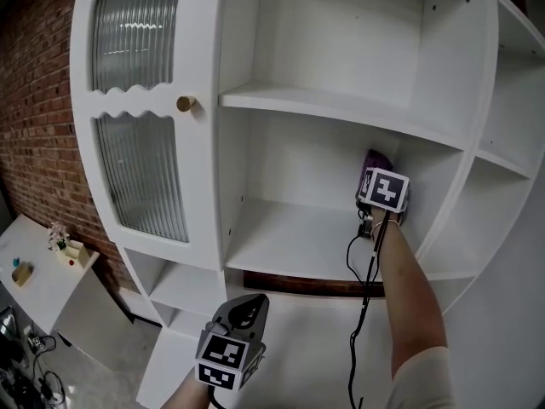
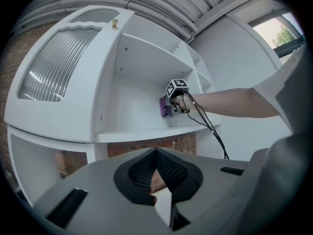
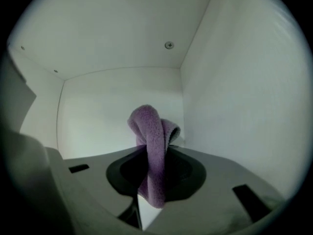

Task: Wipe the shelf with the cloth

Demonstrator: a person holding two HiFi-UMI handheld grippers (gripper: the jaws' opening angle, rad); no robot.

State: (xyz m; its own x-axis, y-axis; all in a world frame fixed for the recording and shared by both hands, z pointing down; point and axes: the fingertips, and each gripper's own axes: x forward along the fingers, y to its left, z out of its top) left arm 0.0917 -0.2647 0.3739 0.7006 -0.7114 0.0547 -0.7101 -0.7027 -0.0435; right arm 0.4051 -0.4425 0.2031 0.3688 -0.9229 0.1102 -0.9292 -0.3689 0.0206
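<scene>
Left tongs grey — checkered marker cube, black cable, pale short sleeve

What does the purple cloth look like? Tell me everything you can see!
The cloth is purple and fuzzy, like soft fleece or towelling. It is bunched into a folded loop and pinched between the shut jaws of the right gripper. The loop sticks out past the jaws and a tail hangs back toward the camera. It is held deep in the back right corner above the white shelf. Whether it touches the wall cannot be told.

light: even, bright | right gripper view: dim | gripper views: fisheye, dark corners
</scene>
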